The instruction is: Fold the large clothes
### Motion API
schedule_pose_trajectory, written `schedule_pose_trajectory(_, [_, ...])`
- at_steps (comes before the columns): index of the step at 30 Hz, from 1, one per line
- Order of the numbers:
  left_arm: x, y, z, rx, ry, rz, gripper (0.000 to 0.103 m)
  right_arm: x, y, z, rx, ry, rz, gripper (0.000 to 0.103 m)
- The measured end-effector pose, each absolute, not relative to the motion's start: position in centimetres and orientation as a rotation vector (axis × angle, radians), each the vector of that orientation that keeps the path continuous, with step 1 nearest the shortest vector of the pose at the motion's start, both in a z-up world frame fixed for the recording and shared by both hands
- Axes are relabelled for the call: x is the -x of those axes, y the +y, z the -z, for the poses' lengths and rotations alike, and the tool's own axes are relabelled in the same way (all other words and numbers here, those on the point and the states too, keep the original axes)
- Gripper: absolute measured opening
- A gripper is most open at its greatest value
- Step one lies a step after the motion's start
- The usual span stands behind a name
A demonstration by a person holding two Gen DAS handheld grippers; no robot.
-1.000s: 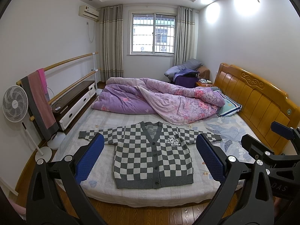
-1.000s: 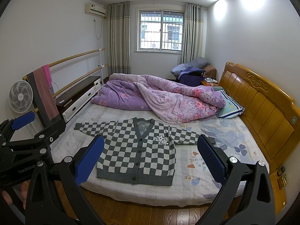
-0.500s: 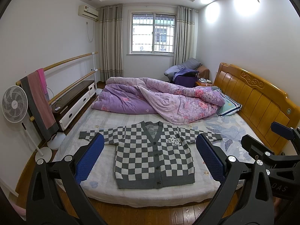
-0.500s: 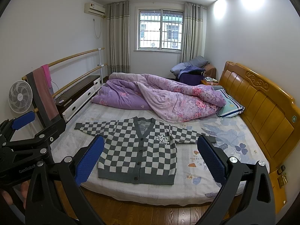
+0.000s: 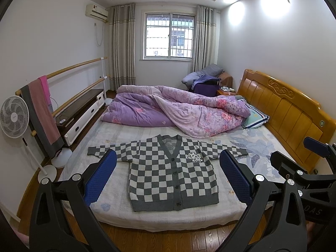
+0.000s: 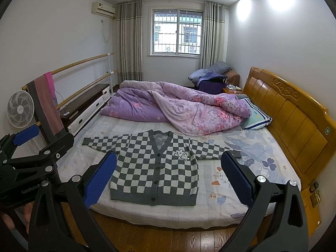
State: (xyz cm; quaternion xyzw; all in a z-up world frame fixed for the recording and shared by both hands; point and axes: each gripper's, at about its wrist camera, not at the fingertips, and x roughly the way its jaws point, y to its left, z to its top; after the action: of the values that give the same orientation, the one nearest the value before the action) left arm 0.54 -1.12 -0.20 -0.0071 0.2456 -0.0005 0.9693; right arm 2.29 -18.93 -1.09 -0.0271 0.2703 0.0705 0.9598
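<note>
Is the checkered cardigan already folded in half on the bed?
No, the checkered cardigan lies flat and buttoned on the bed with both sleeves spread out sideways.

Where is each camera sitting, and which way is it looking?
Left wrist: on the left claw near the bed's edge, facing the checkered cardigan and window; the right claw pokes in.
Right wrist: on the right claw, same direction; the left claw and fingers show.
Shared: cardigan, purple quilt, headboard, fan.

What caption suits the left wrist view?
Open left claw faces a checkered cardigan spread flat on the bed.
</note>
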Motion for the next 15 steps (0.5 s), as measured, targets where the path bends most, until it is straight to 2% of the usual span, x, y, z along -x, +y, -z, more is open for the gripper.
schedule_pose_trajectory(15, [-1.0, 0.0, 0.7, 0.023, 0.512, 0.016, 0.098, -2.0, -17.0, 0.9, 0.055, 0.562, -0.119, 0.096])
